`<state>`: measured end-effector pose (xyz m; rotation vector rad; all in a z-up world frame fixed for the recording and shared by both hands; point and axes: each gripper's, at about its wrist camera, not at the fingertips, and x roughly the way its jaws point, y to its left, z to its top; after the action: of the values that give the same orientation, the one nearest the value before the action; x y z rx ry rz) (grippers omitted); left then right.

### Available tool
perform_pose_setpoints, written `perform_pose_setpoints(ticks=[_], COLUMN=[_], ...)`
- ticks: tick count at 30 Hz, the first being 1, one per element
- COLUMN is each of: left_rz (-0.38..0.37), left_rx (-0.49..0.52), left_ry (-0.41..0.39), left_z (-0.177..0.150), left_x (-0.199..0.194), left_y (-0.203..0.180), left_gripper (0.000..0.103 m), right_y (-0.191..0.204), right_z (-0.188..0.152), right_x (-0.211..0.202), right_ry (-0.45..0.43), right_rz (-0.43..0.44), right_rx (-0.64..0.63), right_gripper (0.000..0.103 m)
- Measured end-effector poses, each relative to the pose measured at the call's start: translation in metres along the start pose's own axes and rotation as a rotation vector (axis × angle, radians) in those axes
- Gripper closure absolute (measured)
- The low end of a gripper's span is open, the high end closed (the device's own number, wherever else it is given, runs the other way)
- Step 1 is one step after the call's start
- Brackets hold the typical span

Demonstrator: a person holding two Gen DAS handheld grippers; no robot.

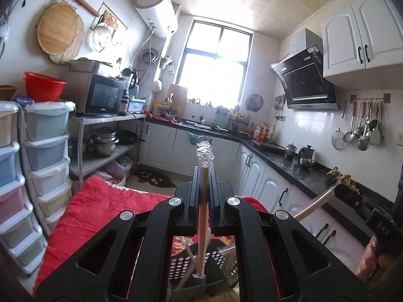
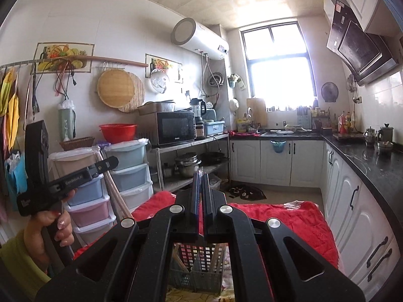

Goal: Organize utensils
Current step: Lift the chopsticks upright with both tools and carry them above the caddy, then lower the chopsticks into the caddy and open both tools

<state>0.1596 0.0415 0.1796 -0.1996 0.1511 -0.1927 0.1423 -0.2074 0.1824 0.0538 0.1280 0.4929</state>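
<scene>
In the left wrist view my left gripper (image 1: 204, 176) is shut on a pair of wooden chopsticks (image 1: 202, 226) in a clear plastic sleeve, held upright. Below them stands a dark slotted utensil basket (image 1: 186, 264) with sticks in it. At the right, my right gripper (image 1: 341, 190) is shut on a steel-handled utensil (image 1: 314, 203) that slants down to the left. In the right wrist view my right gripper (image 2: 200, 178) is shut, and only a sliver of clear plastic shows at its tips. The basket (image 2: 196, 274) sits beneath it. A hand holds the left gripper (image 2: 107, 163), with the chopsticks (image 2: 118, 196) hanging below.
A red cloth (image 2: 289, 219) covers the surface under the basket. Stacked pastel drawers (image 1: 47, 151) stand to the left, next to a metal shelf (image 1: 110, 120) with a microwave and pots. A black countertop (image 1: 289, 163) over white cabinets runs along the right. Ladles hang on a wall rail (image 1: 365, 130).
</scene>
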Motion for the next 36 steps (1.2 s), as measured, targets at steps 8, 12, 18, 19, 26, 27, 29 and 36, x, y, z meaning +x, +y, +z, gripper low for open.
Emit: perform_pose_setpoints(ticks=[8, 12, 18, 19, 26, 27, 29, 36], left_rz=[0.028, 0.043, 0.058, 0.061, 0.068, 0.069, 0.069, 0.063], left_rx=[0.019, 0.020, 0.024, 0.026, 0.029, 0.027, 0.025, 0.008], left_ry=[0.001, 0.008, 0.018, 0.021, 0.033, 0.036, 0.043, 0.067], left_z=[-0.009, -0.016, -0.027, -0.028, -0.038, -0.040, -0.044, -0.057], left_x=[0.008, 0.013, 0.022, 0.024, 0.032, 0.033, 0.036, 0.042], left_y=[0.001, 0.005, 0.007, 0.008, 0.010, 0.011, 0.012, 0.015], left_gripper=[0.100, 0.100, 0.100, 0.100, 0.100, 0.100, 0.100, 0.100], right_y=[0.007, 0.007, 0.006, 0.006, 0.003, 0.003, 0.002, 0.001], right_z=[-0.002, -0.008, -0.019, -0.020, -0.030, -0.031, -0.033, -0.046], right_x=[0.010, 0.018, 0.027, 0.029, 0.040, 0.041, 0.044, 0.054], right_ry=[-0.002, 0.021, 0.052, 0.058, 0.091, 0.095, 0.103, 0.131], right_rz=[-0.022, -0.021, -0.023, -0.024, -0.031, -0.032, -0.034, -0.044], right_rx=[-0.041, -0.037, -0.029, -0.028, -0.017, -0.015, -0.011, -0.004], right_gripper=[0.101, 0.101, 0.101, 0.101, 0.101, 0.101, 0.101, 0.101])
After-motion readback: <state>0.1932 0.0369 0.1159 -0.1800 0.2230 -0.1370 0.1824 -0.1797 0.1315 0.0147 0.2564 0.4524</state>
